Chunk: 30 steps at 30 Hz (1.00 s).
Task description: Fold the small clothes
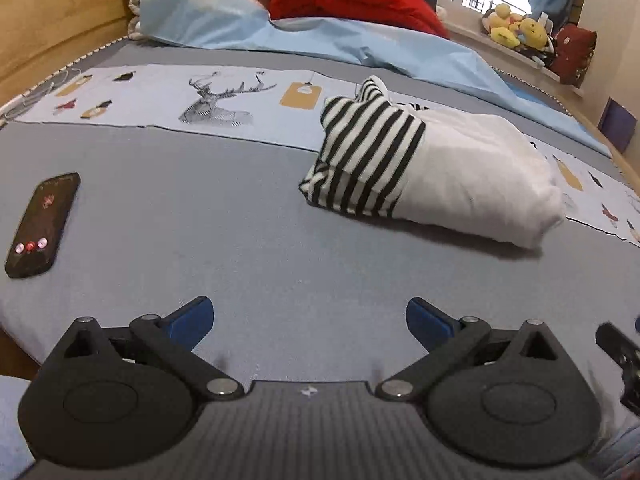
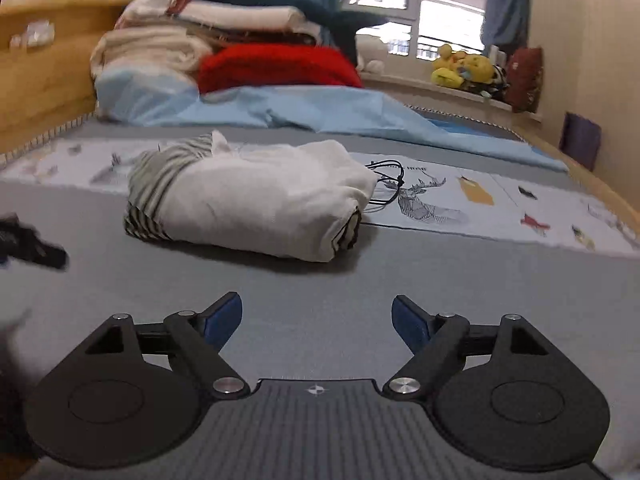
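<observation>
A small folded garment (image 1: pixel 432 168), white with black-and-white striped sleeves wrapped over its left end, lies as a compact bundle on the grey bed sheet (image 1: pixel 240 240). It also shows in the right wrist view (image 2: pixel 248 200). My left gripper (image 1: pixel 310 320) is open and empty, low over the sheet, in front of and left of the bundle. My right gripper (image 2: pixel 316 316) is open and empty, in front of the bundle and apart from it. Part of the right gripper (image 1: pixel 620 356) shows at the left view's right edge.
A black phone (image 1: pixel 42 224) lies on the sheet at left. A printed cloth strip with a deer (image 1: pixel 216 100) runs behind the bundle. A light blue sheet (image 1: pixel 320 36), red cushion (image 1: pixel 352 0) and stacked blankets (image 2: pixel 180 40) sit at the back. Wooden headboard (image 2: pixel 40 72) at left.
</observation>
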### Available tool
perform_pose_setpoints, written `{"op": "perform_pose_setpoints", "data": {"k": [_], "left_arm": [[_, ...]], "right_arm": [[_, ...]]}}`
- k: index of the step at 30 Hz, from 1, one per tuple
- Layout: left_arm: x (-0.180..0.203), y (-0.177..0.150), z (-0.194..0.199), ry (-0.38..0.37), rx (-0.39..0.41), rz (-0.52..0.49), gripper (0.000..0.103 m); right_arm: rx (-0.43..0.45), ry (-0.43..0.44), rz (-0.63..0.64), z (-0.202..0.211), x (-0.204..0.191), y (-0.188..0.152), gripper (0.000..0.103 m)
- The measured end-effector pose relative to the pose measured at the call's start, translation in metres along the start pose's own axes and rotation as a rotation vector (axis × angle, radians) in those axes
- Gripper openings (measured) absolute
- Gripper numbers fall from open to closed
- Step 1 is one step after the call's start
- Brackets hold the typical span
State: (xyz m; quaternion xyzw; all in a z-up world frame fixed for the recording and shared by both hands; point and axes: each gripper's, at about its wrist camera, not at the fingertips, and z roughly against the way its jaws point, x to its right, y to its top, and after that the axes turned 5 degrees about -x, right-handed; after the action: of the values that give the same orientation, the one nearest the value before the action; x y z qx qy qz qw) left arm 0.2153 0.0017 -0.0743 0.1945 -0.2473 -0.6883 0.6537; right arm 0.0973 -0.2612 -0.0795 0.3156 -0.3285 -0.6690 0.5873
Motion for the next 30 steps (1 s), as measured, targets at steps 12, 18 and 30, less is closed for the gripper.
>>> {"op": "perform_pose_setpoints", "data": {"k": [12, 18, 30], "left_arm": [[0.001, -0.007, 0.005, 0.032, 0.056, -0.063, 0.103], [0.002, -0.008, 0.000, 0.051, 0.047, -0.085, 0.103], [0.000, -0.005, -0.005, 0.054, 0.039, -0.080, 0.103]], "right_arm": [[-0.044, 0.002, -0.106, -0.008, 0.006, -0.013, 0.087], [-0.033, 0.017, -0.080, -0.010, -0.001, -0.013, 0.087], [-0.009, 0.029, 0.009, -0.010, -0.017, -0.012, 0.087]]}}
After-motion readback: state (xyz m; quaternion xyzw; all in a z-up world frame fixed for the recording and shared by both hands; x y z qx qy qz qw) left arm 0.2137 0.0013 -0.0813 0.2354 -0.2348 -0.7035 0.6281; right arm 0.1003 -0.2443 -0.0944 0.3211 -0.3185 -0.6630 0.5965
